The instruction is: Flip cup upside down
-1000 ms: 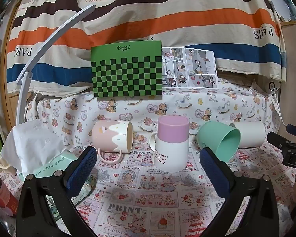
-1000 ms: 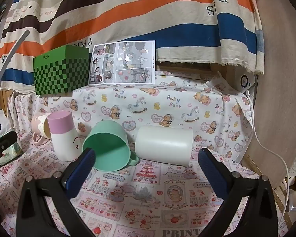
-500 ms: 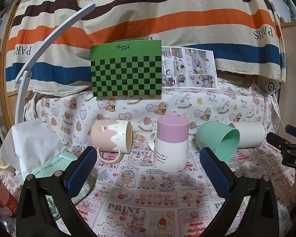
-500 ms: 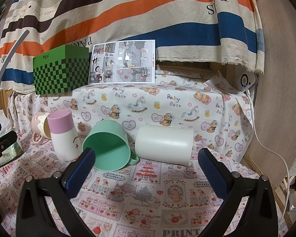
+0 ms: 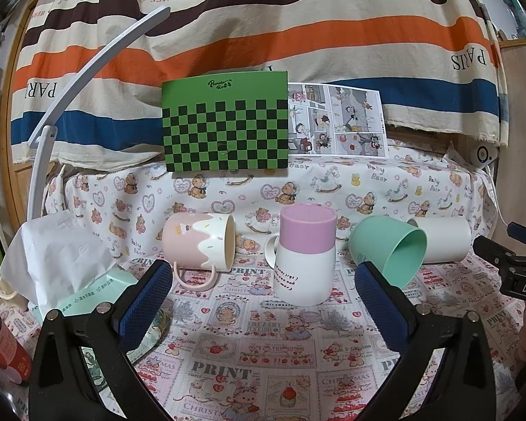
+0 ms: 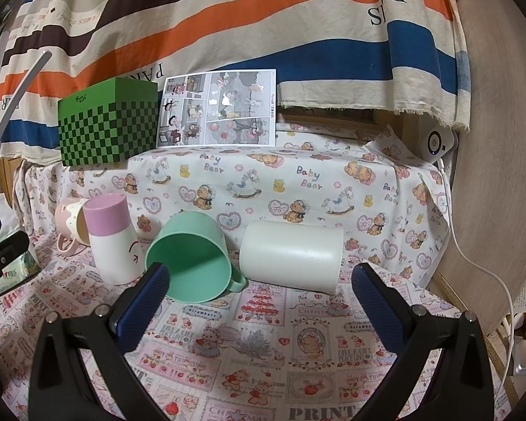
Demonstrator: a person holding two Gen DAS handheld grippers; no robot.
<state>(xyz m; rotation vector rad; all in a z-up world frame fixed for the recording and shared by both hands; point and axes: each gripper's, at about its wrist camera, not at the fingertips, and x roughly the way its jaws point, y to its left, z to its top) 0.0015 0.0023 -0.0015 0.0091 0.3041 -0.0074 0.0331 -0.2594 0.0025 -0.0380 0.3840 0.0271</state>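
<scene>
Several cups sit in a row on the patterned cloth. A pink mug [image 5: 196,245] lies on its side at the left. A pink-and-white mug [image 5: 305,256] stands upside down in the middle. A mint green cup [image 5: 389,249] and a white cup [image 5: 445,242] lie on their sides at the right. In the right wrist view the green cup [image 6: 189,256] and the white cup [image 6: 291,256] lie just ahead. My left gripper [image 5: 263,301] is open and empty, short of the upside-down mug. My right gripper [image 6: 259,305] is open and empty before the white cup.
A green checkered box [image 5: 224,122] and a comic sheet [image 5: 336,122] stand on the raised ledge behind. A tissue pack [image 5: 63,270] and a red bottle [image 5: 0,347] are at the left. A white cable [image 6: 473,259] and a wooden panel [image 6: 501,140] are at the right.
Both wrist views have shifted only very slightly. No cup has moved and both grippers stay open.
</scene>
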